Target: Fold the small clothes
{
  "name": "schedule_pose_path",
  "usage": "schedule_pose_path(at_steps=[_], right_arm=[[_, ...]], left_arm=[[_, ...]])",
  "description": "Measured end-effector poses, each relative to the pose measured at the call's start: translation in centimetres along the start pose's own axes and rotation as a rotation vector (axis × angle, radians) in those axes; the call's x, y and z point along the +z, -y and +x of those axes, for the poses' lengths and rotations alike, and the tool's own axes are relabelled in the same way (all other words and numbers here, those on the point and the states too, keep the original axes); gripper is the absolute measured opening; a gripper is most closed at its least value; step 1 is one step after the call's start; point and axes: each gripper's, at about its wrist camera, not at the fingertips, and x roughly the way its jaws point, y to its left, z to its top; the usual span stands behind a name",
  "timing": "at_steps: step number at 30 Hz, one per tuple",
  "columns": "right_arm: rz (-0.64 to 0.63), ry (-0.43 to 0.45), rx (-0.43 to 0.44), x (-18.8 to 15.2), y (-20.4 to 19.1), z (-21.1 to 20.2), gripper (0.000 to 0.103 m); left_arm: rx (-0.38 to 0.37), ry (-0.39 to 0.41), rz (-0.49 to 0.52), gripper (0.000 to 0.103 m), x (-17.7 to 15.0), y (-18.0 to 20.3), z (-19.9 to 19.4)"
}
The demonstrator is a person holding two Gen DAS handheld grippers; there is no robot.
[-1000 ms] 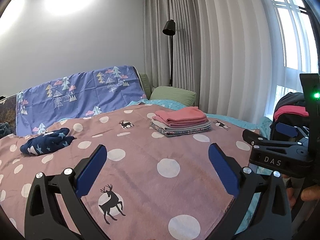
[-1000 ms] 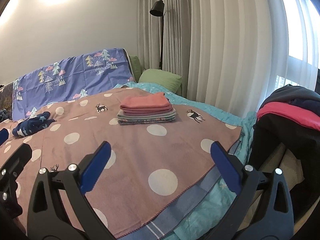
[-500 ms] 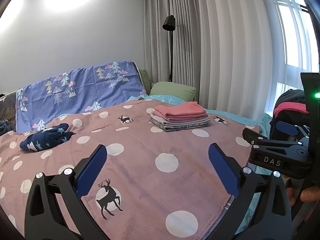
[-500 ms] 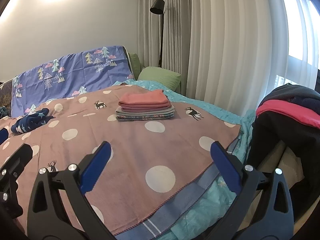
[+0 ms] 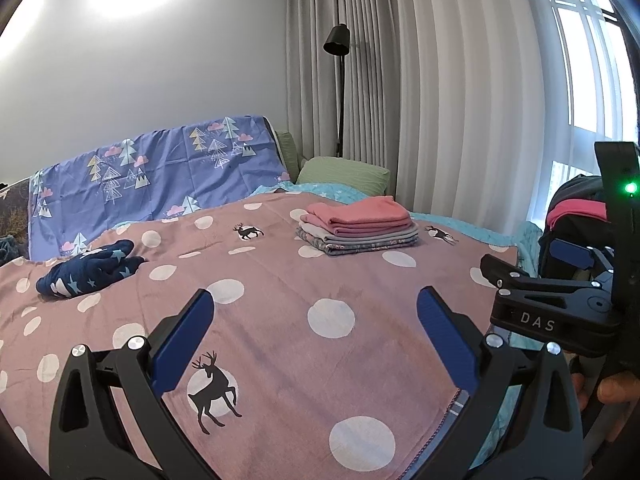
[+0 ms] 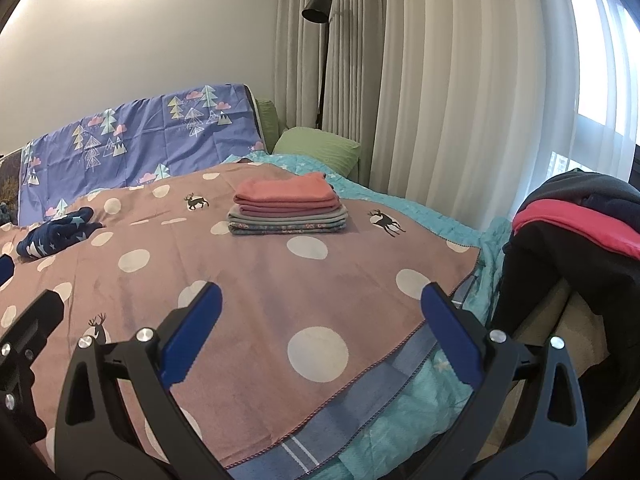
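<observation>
A stack of folded clothes [image 5: 358,226], pink on top, grey and patterned below, lies on the far right of the dotted mauve blanket [image 5: 280,300]; it also shows in the right wrist view [image 6: 286,210]. A crumpled navy garment with stars [image 5: 86,274] lies at the far left of the blanket, and shows in the right wrist view [image 6: 54,238]. My left gripper [image 5: 314,336] is open and empty above the blanket's near part. My right gripper [image 6: 320,328] is open and empty over the blanket's near right corner, and it shows at the right of the left wrist view [image 5: 560,304].
A purple tree-print sheet [image 5: 156,178] drapes the headboard, a green pillow [image 5: 344,174] beside it. A floor lamp [image 5: 338,40] and curtains stand behind. A chair heaped with dark and pink clothes [image 6: 576,224] stands right of the bed. A teal bedspread [image 6: 400,424] shows under the blanket's edge.
Both grippers have drawn back slightly and tilted up; the blanket, folded stack and navy garment sit lower and farther in both views. Both stay open and empty.
</observation>
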Motion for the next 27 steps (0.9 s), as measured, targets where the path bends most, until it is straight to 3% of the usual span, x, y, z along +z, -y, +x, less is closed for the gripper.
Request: schedule_pose_path(at_steps=[27], right_arm=[[0.0,0.004,-0.001,-0.07,-0.05,0.17,0.101]], left_arm=[[-0.022,-0.014,-0.001,0.102,-0.37,0.17,-0.1]])
